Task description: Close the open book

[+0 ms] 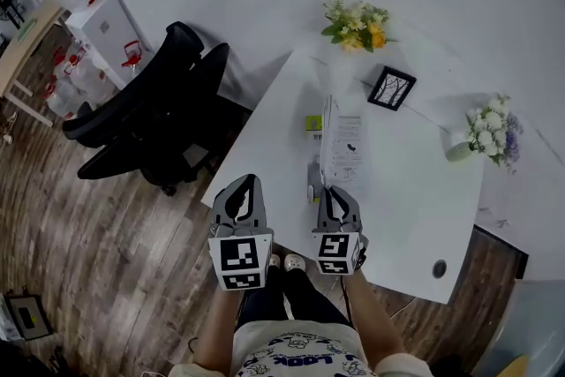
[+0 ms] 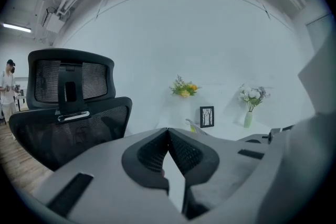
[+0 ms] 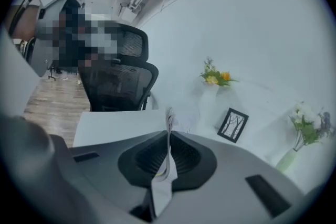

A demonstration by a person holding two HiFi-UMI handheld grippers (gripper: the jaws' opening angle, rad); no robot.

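Note:
The book point(image 1: 342, 146) lies on the white table point(image 1: 415, 207), with a printed leaf standing up from it. My right gripper point(image 1: 335, 194) is at the book's near end, shut on the edge of that leaf. In the right gripper view the thin paper point(image 3: 168, 128) runs up between the closed jaws. My left gripper point(image 1: 246, 185) hovers at the table's left edge, beside the book and apart from it. Its jaws meet at the tips point(image 2: 168, 131) with nothing between them.
A black office chair point(image 1: 159, 128) stands left of the table. Along the table's far side are yellow flowers point(image 1: 357, 24), a small framed picture point(image 1: 391, 88) and a vase of white flowers point(image 1: 490, 132). A small yellow-green thing point(image 1: 313, 123) sits by the book.

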